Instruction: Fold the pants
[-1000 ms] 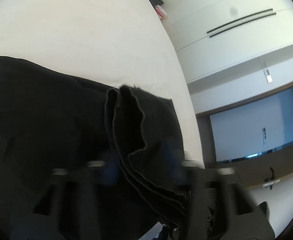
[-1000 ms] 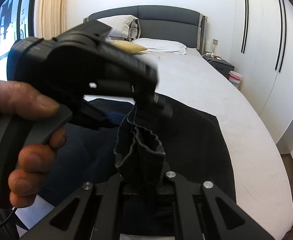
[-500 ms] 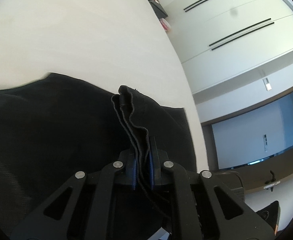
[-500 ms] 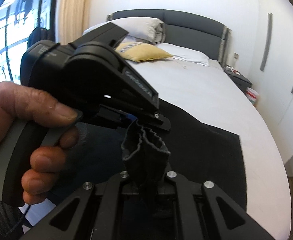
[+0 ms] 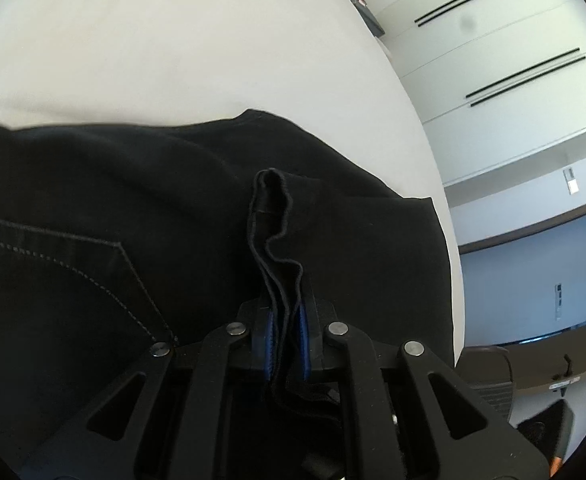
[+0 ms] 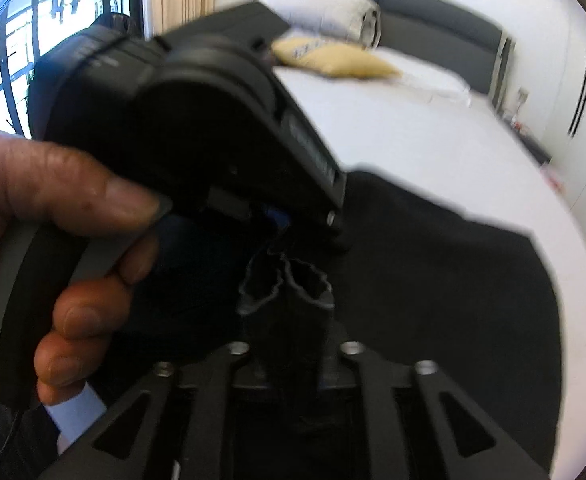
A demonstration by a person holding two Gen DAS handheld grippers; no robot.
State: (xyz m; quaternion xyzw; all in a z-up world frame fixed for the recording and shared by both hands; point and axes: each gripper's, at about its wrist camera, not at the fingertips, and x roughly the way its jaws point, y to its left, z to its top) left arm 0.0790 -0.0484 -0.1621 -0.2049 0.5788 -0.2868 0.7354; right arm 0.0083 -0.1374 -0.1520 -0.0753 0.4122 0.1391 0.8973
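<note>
Black pants [image 5: 141, 216] lie on a white bed [image 5: 173, 40]; a stitched pocket shows at the left. My left gripper [image 5: 285, 344] is shut on a bunched hem edge of the pants, which stands up between its blue pads [image 5: 268, 344]. In the right wrist view the pants [image 6: 433, 264] spread over the bed [image 6: 413, 132]. My right gripper [image 6: 289, 356] is shut on another bunched fold of the pants. The left gripper's black body [image 6: 197, 128] and the hand holding it fill the left of that view, close above the right gripper.
White wardrobe doors [image 5: 493, 60] stand beyond the bed's right edge. At the bed's head are a grey headboard [image 6: 433, 12], white pillows [image 6: 333, 12] and a yellow cushion [image 6: 333, 60]. A window [image 6: 21, 40] with curtains is at the left.
Both grippers have moved forward over the bed with the pants' edges held; more black cloth, with the pocket, now lies under the left gripper. The left gripper sits closer to the right camera.
</note>
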